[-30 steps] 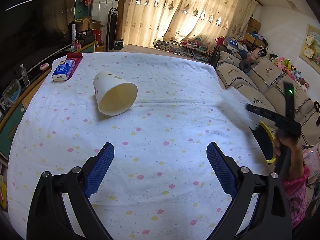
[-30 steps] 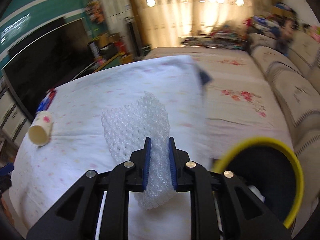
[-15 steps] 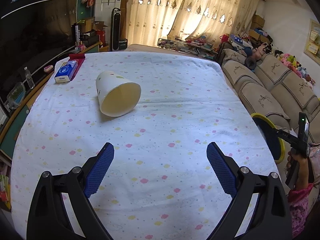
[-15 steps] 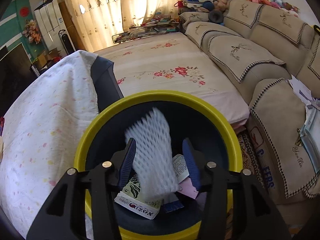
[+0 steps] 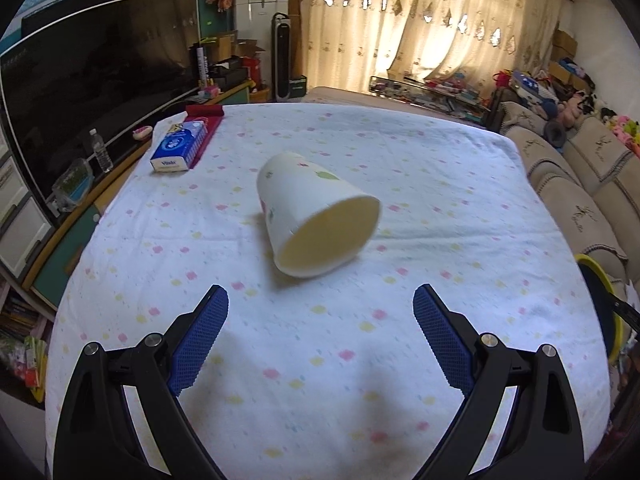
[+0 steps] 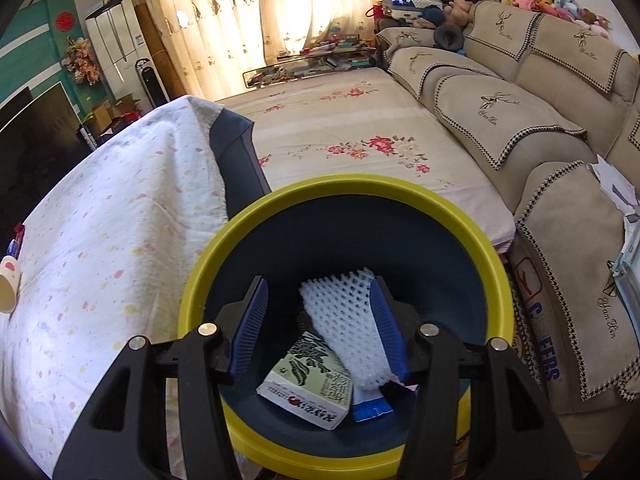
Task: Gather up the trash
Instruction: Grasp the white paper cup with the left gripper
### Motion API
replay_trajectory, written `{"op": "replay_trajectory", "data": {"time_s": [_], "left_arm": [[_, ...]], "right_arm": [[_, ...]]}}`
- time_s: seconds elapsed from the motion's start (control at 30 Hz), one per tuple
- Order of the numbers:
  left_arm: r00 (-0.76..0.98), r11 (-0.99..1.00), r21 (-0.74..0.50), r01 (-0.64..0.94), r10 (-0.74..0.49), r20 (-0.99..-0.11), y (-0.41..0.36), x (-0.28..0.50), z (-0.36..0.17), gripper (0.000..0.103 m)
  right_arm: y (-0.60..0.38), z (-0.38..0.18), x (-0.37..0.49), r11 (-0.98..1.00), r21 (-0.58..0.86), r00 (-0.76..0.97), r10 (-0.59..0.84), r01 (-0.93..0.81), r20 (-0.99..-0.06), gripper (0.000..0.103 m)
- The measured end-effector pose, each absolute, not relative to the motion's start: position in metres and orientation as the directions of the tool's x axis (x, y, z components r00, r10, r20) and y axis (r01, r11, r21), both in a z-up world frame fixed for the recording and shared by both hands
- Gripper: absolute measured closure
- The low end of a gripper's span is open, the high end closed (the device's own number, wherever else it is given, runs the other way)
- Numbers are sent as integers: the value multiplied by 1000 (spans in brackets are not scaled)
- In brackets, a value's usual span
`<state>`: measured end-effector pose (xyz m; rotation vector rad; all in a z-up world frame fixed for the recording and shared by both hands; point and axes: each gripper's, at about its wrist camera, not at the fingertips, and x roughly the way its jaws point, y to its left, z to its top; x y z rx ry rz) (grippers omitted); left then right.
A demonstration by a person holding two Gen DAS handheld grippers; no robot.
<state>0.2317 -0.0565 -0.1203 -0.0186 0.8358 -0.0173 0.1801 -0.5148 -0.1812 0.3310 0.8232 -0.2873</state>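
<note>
A white paper cup (image 5: 316, 220) with coloured spots lies on its side on the dotted tablecloth (image 5: 440, 184), its mouth turned toward my left gripper (image 5: 320, 296). That gripper hovers open just short of the cup, with nothing between its fingers. My right gripper (image 6: 319, 286) hangs over the yellow-rimmed bin (image 6: 344, 184), its jaws opening. The white foam net (image 6: 344, 320) lies loose in the bin on a green carton (image 6: 308, 380) and a blue wrapper (image 6: 370, 406), seen between the jaws and close to the right finger. The cup (image 6: 8, 284) also shows at the far left.
A blue tissue box (image 5: 178, 150) on a red cloth sits at the table's far left corner. The bin (image 5: 604, 300) stands off the table's right edge, beside a beige sofa (image 6: 520, 100). A large television (image 5: 80, 92) lines the left wall.
My right gripper swung from over the table to above the bin, opened, and the foam net dropped from it into the bin. My left gripper moved closer to the cup.
</note>
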Motion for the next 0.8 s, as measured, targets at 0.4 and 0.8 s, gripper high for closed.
{"op": "replay_trajectory", "data": {"time_s": [0.4, 0.8], "left_arm": [[643, 999, 35, -38, 51, -764, -49, 288, -138, 43], [643, 996, 79, -45, 90, -761, -52, 299, -142, 73]], "right_arm": [[-508, -177, 179, 916, 187, 652, -101, 356, -751, 49], [-503, -179, 180, 920, 193, 654, -85, 341, -751, 48]]}}
